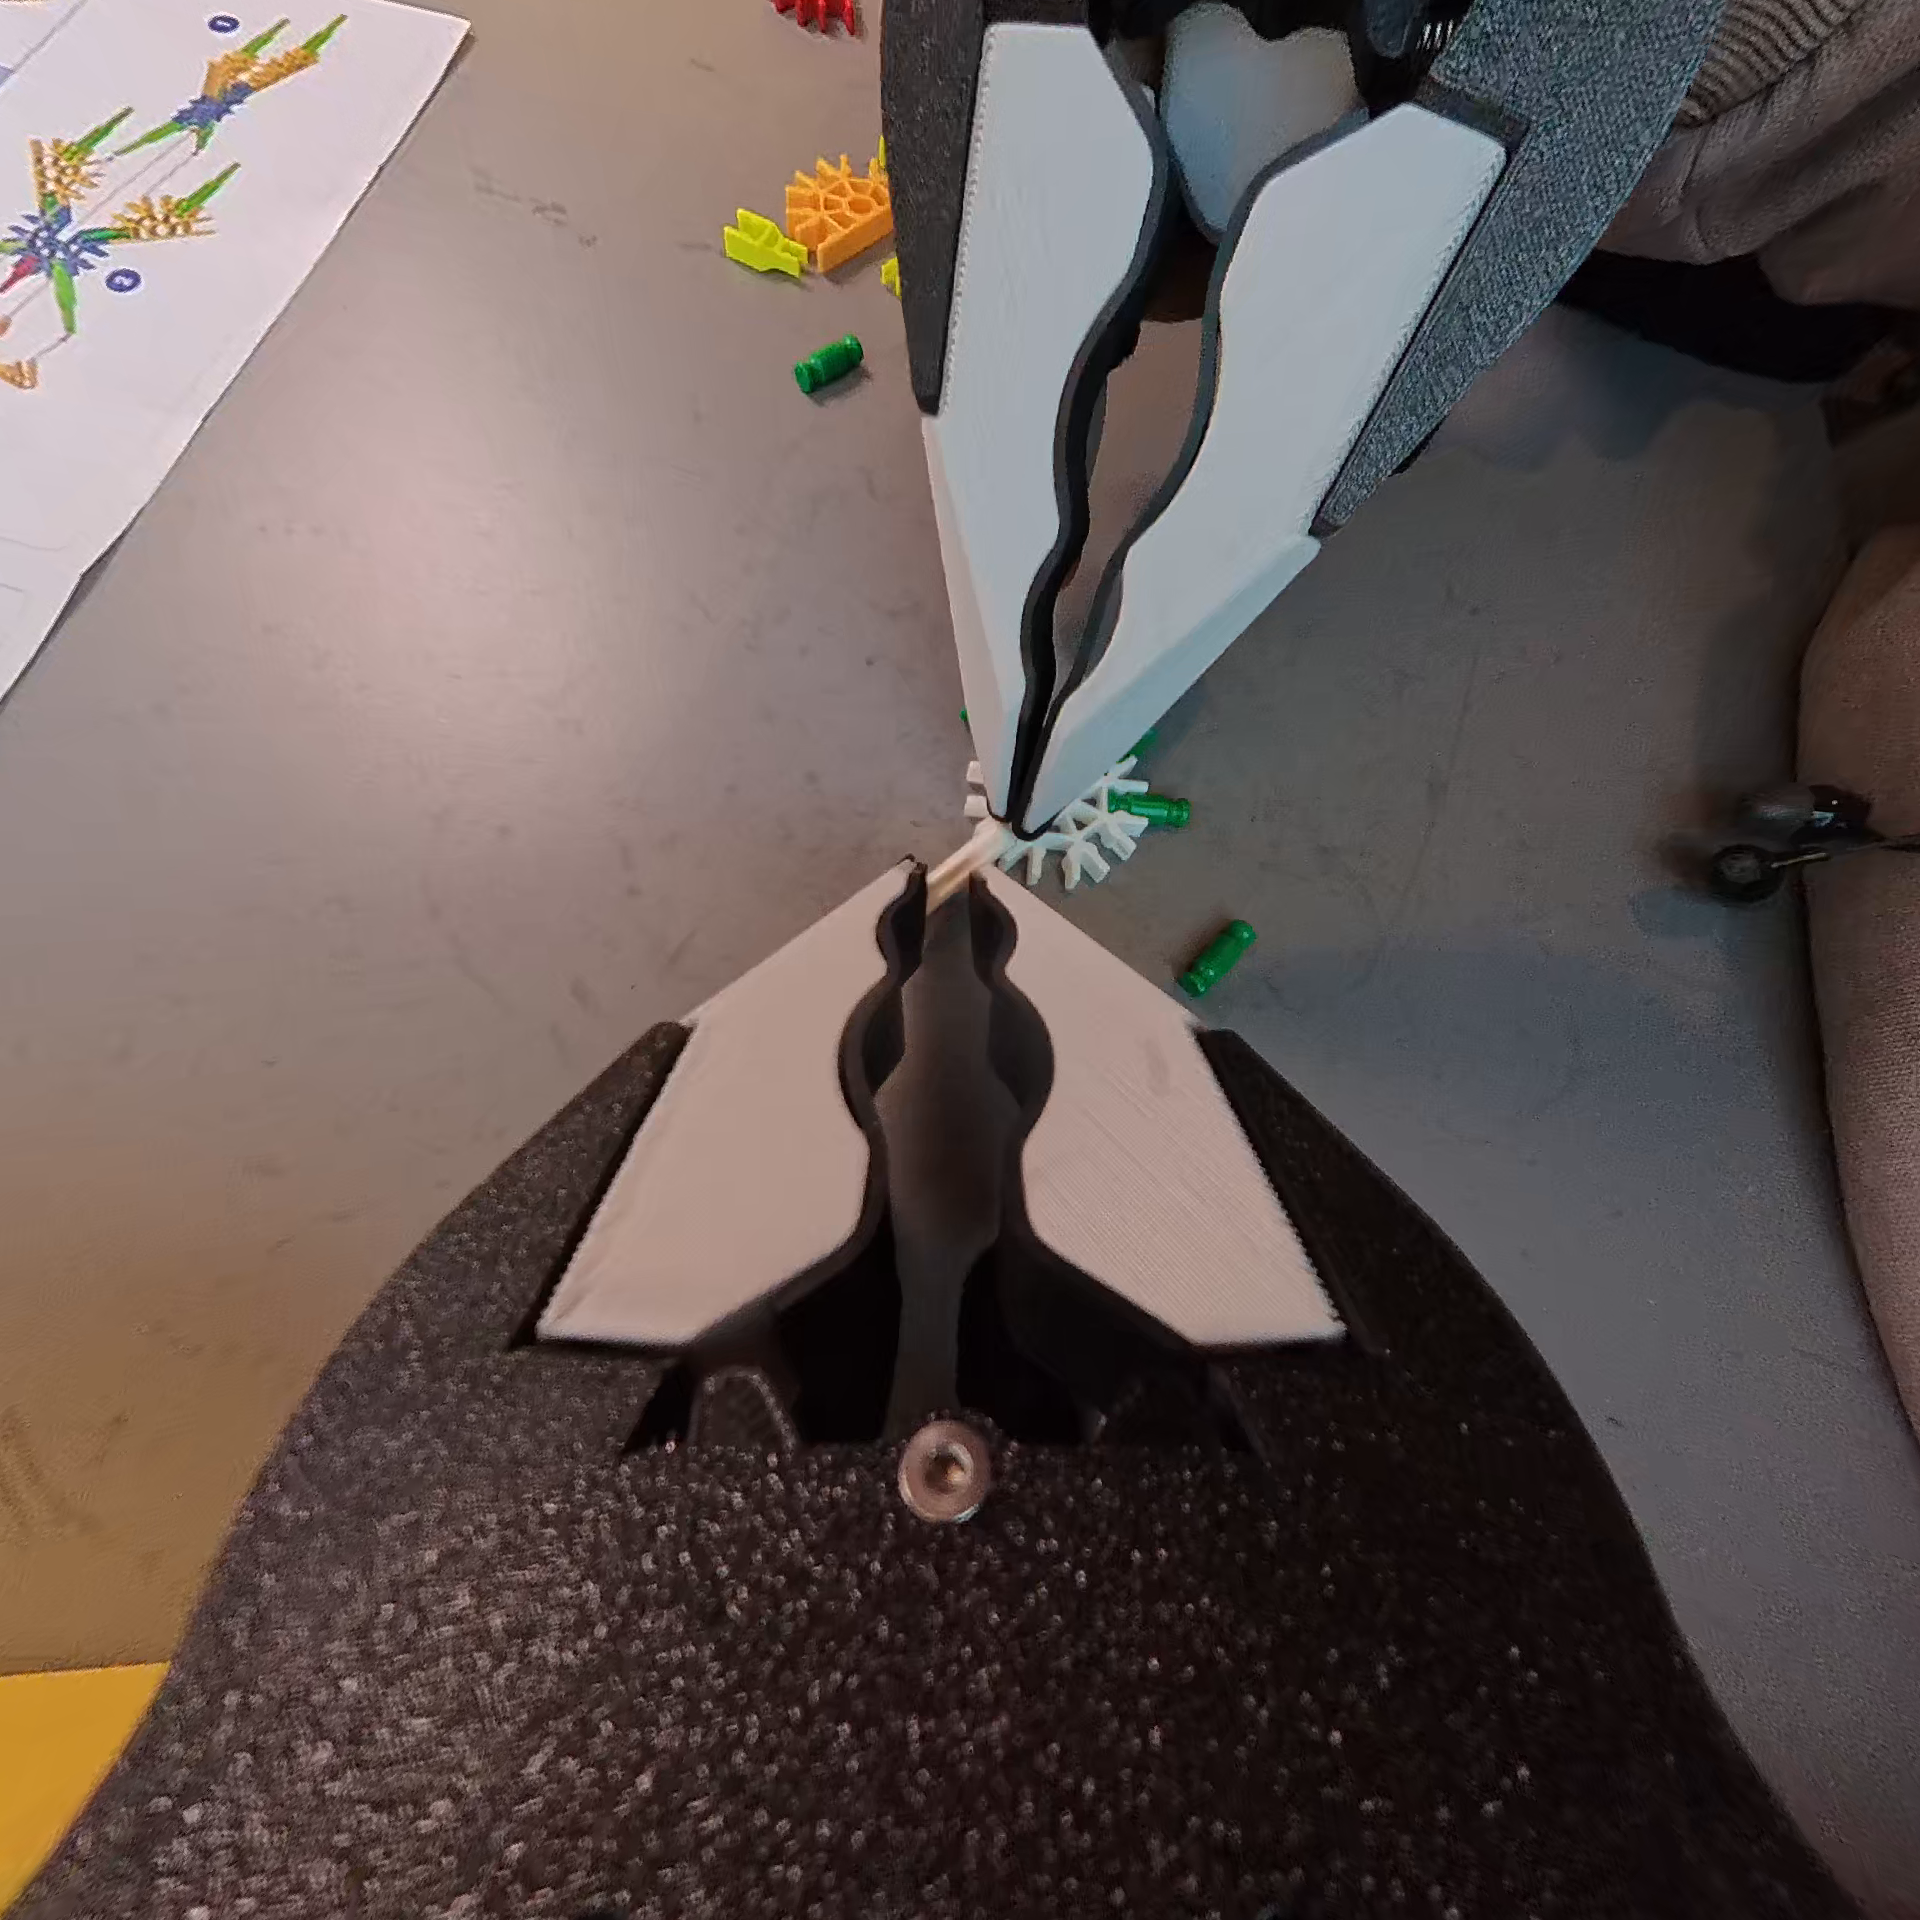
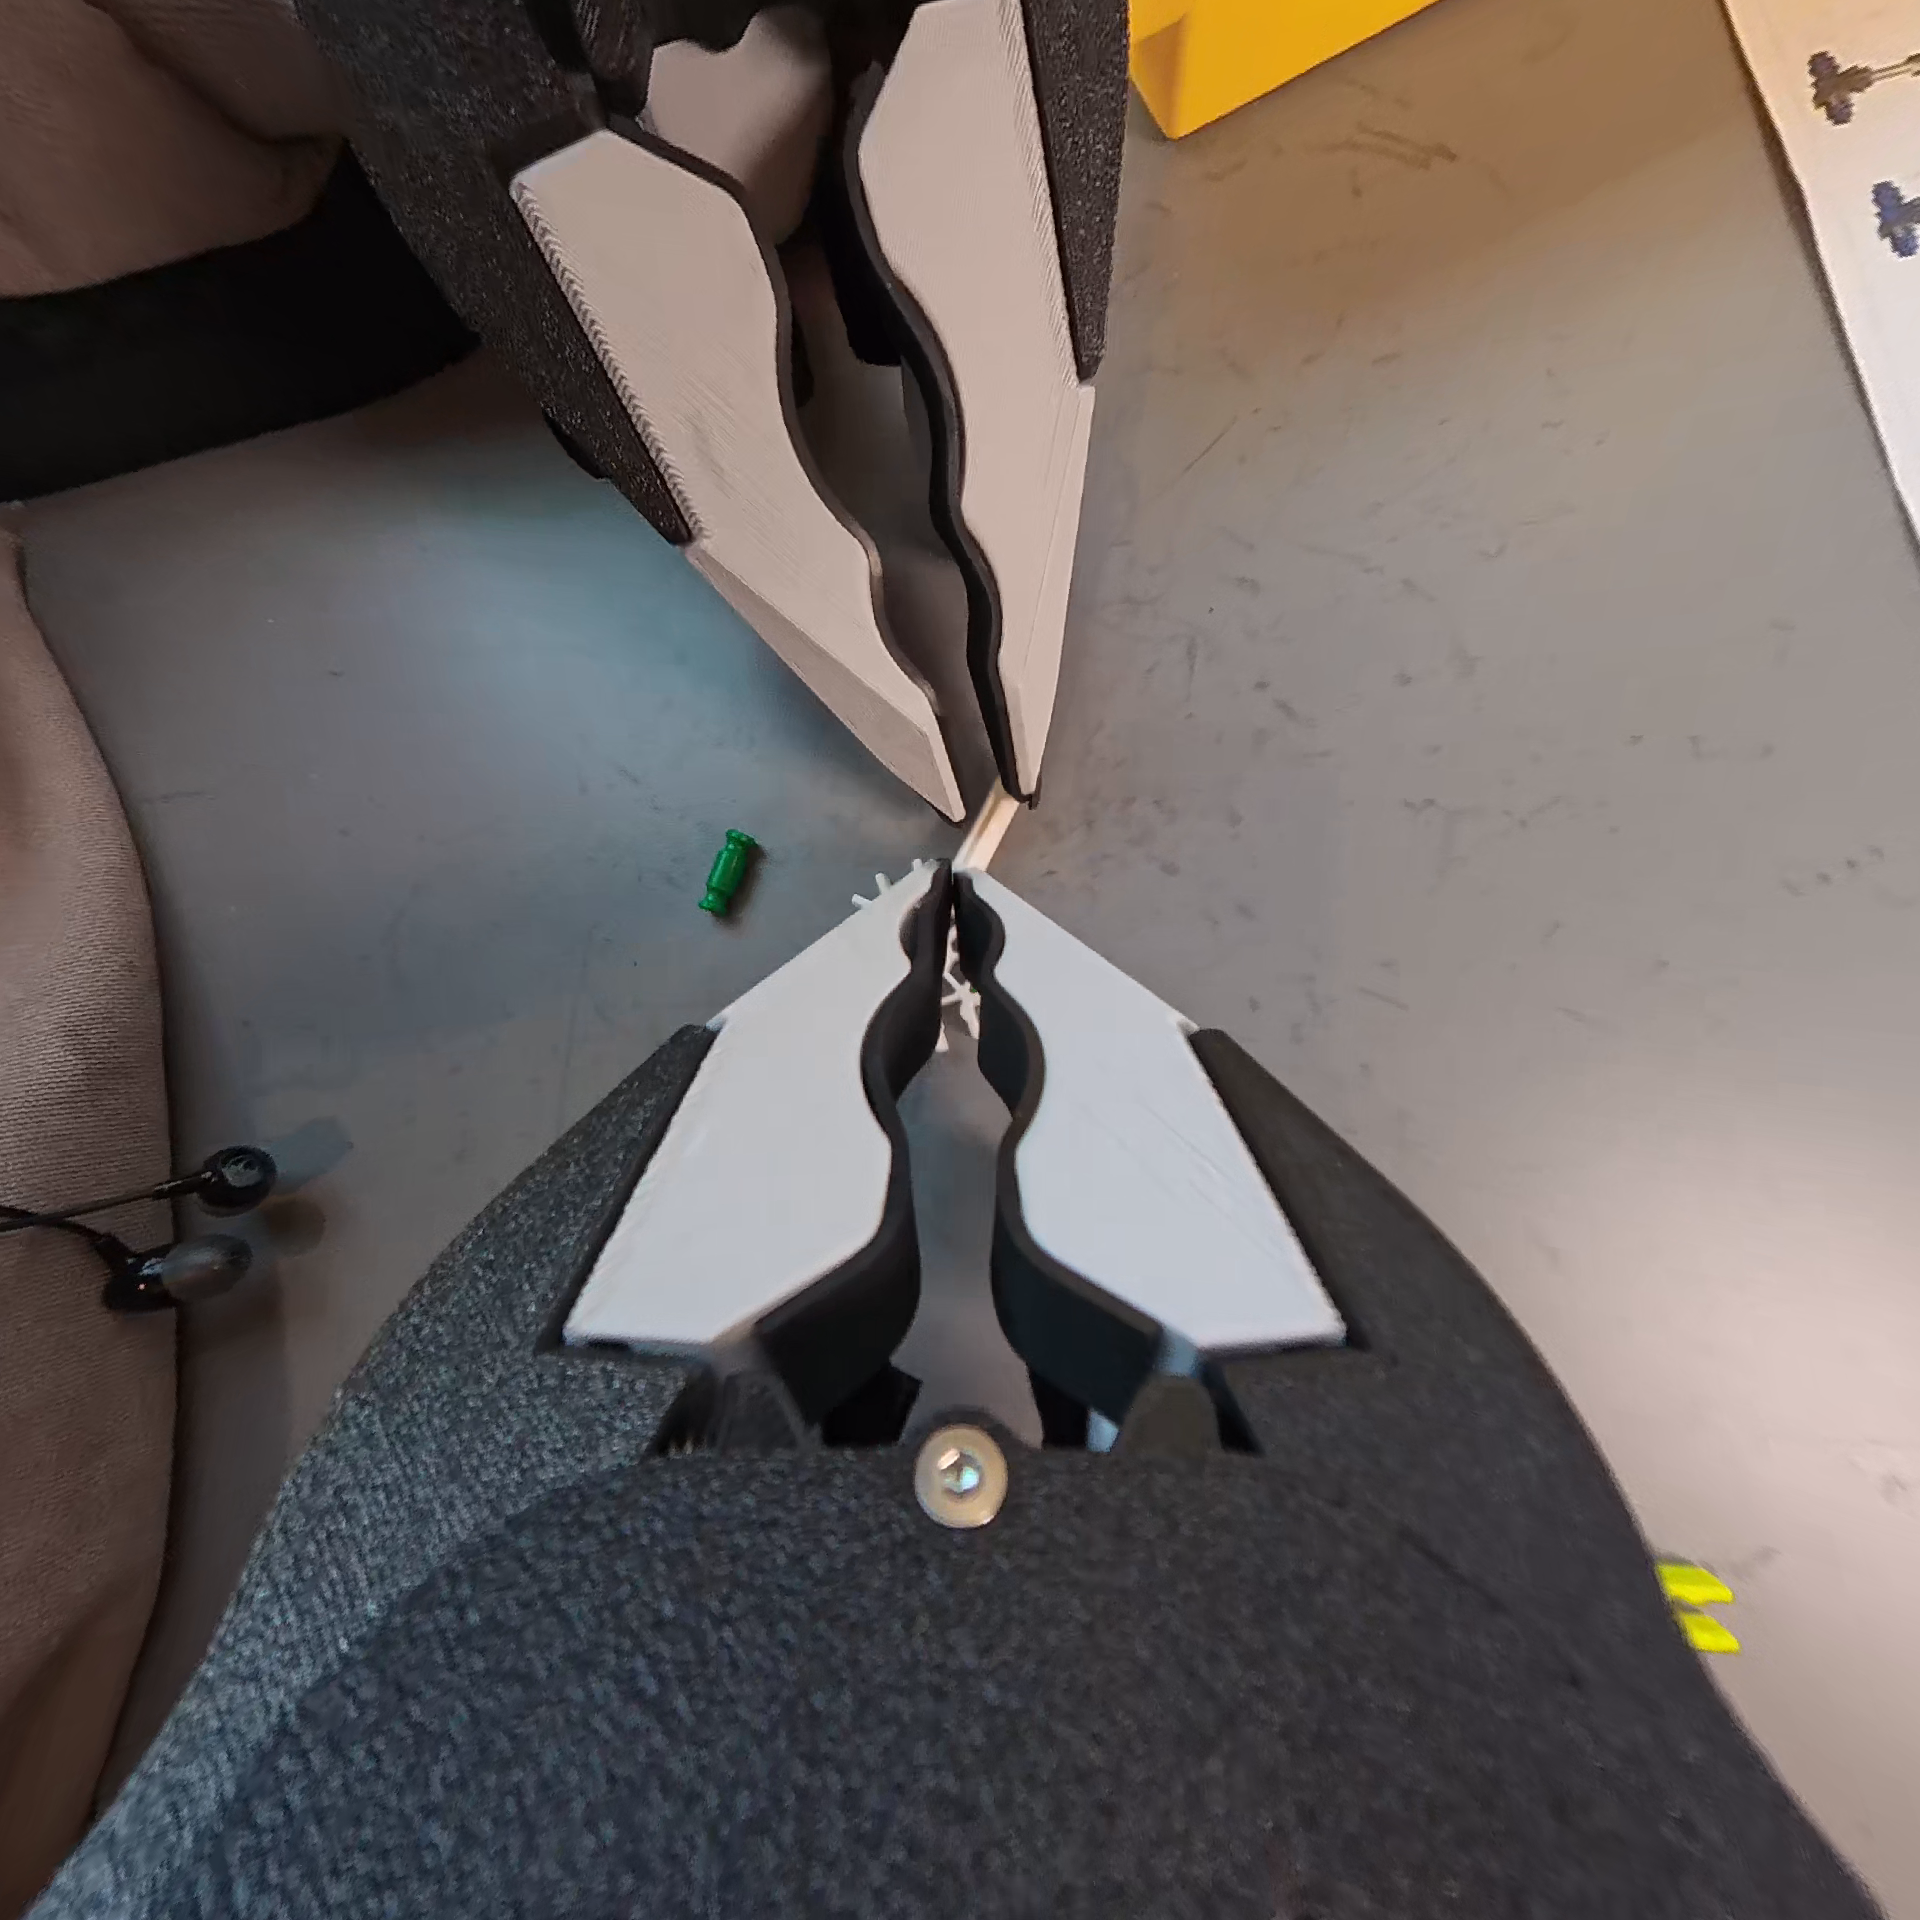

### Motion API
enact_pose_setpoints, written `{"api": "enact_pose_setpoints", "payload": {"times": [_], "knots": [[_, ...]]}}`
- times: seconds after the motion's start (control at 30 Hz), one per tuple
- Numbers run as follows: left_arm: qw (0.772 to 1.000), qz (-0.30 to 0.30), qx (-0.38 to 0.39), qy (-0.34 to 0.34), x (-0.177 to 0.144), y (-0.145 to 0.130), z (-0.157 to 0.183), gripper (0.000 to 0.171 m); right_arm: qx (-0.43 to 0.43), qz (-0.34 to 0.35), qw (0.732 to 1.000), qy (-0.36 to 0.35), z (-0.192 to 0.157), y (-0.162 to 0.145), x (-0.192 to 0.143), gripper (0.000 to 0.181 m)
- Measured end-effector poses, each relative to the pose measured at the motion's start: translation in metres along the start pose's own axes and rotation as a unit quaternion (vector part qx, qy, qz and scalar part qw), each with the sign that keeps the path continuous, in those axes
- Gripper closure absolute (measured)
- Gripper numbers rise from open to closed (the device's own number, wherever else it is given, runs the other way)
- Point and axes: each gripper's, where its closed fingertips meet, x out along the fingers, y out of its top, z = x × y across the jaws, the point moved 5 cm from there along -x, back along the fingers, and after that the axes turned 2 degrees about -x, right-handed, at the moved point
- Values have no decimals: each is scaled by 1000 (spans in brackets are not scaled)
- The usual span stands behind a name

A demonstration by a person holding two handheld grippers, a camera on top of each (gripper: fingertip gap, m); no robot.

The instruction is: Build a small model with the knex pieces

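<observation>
In the left wrist view my left gripper (image 1: 943,878) is shut on the end of a thin white rod (image 1: 961,860). The rod's other end meets a white snowflake-shaped connector (image 1: 1086,836). The right gripper (image 1: 1013,828) comes down from above and is shut on that connector. In the right wrist view my right gripper (image 2: 954,883) pinches the white connector (image 2: 961,1003), which shows between its fingers. The left gripper (image 2: 987,808) holds the rod (image 2: 985,834) just beyond the right gripper's tips. Both sit low over the grey table (image 1: 416,831).
Short green rods (image 1: 829,364) (image 1: 1216,956) (image 2: 727,871) lie near the grippers. An orange connector (image 1: 842,213) and a yellow one (image 1: 764,244) lie farther off. An instruction sheet (image 1: 156,260), a yellow box (image 2: 1226,62), black earbuds (image 2: 187,1226) and beige fabric (image 1: 1860,935) border the table.
</observation>
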Motion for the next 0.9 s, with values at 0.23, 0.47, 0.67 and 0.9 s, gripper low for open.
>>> {"api": "enact_pose_setpoints", "payload": {"times": [0.23, 0.47, 0.67, 0.9], "knots": [[1000, -1, 2, 9, 1, -1, -1, 168, 14, -32, 999, 9, 1, 3, 1, 181], [1000, -5, -10, 12, 2, 0, -1, 169, 25, -67, 997, 28, 2, 4, 2, 181], [1000, -20, -5, 23, 3, 2, 2, 171, 12, -108, 993, 38, 3, 8, 3, 181], [998, -52, -7, 32, 3, 6, 3, 171, -3, -151, 988, 34, 3, 11, 5, 181]]}}
